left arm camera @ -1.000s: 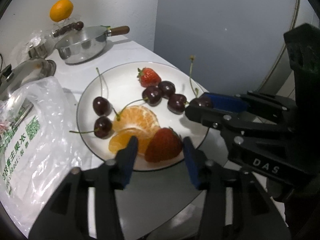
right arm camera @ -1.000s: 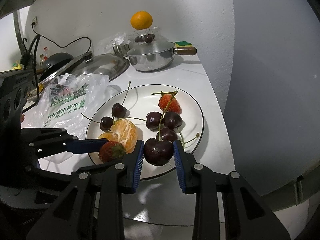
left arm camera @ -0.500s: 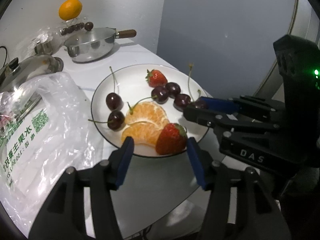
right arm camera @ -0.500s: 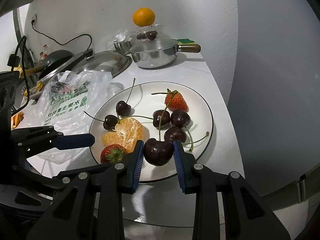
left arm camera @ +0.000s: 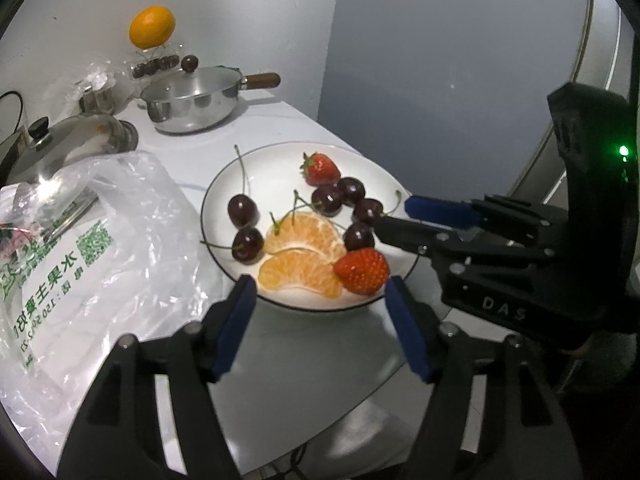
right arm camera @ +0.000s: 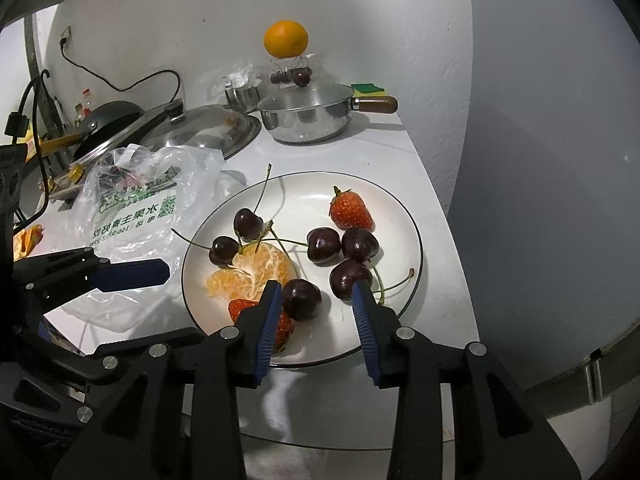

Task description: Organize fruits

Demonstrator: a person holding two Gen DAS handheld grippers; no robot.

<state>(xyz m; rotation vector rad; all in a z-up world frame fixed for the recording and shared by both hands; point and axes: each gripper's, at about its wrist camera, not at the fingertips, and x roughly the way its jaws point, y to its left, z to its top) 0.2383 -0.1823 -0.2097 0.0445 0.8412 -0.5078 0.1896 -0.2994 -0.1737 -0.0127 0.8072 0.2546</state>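
Observation:
A white plate (left arm camera: 272, 172) (right arm camera: 304, 204) holds several dark cherries, peeled orange segments (left arm camera: 300, 240) (right arm camera: 256, 272) and two strawberries. My left gripper (left arm camera: 320, 308) hovers at the plate's near rim, jaws opening and empty. The near strawberry (left arm camera: 362, 266) lies on the plate just beyond its fingertips. My right gripper (right arm camera: 316, 300) is over the plate's near side, jaws opening. A cherry (right arm camera: 302, 299) rests on the plate between them, close to the left pad, with a clear gap on the right. The far strawberry (right arm camera: 350, 210) lies at the back.
A crumpled plastic bag (left arm camera: 80, 240) (right arm camera: 136, 204) lies left of the plate. Behind stand a lidded steel pan (left arm camera: 192, 104) (right arm camera: 308, 116), a pot lid (left arm camera: 68, 140) and a whole orange (left arm camera: 152, 32) on a clear box. The table edge runs just right of the plate.
The left jaws spread apart and drew back, leaving the strawberry on the plate. The right jaws opened off the cherry, which now lies on the plate.

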